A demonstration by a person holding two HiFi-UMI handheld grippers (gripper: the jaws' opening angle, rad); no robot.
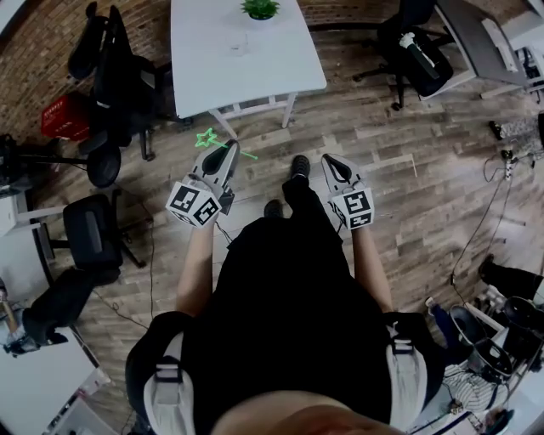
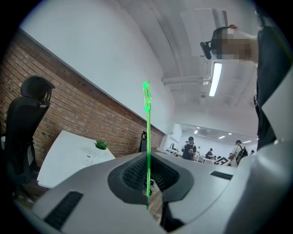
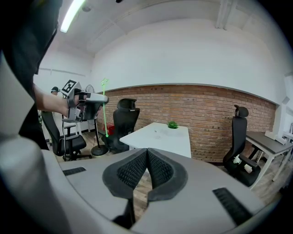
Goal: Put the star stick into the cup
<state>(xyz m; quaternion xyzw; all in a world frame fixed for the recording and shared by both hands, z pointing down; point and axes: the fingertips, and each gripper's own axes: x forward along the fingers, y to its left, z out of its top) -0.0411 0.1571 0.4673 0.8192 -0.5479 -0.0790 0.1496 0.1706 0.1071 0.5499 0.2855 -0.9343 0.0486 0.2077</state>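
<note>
The thin, bright green plastic stick with a star-shaped head is clamped between the pads of the left gripper. Its jaws are drawn almost fully together on the shaft. In the left gripper view the stick is seen standing upright, star end uppermost. The right gripper is pressed closed, pad against pad, and nothing is held in it.

What appears to be a small clear cup is made out only faintly on the white rectangular table, near a small green potted plant. The stick is held in the air over the wooden floor, well apart from the cup, on the near side of the table.

The grasp is judged to be complete and the carry to the table to be the step in hand. For the next move, the left gripper must be brought over the tabletop and the stick's lower end lined up above the cup's mouth. The stick can then be lowered in and the jaws parted. Since the cup looks light, it could be tipped by a sideways knock.
</note>
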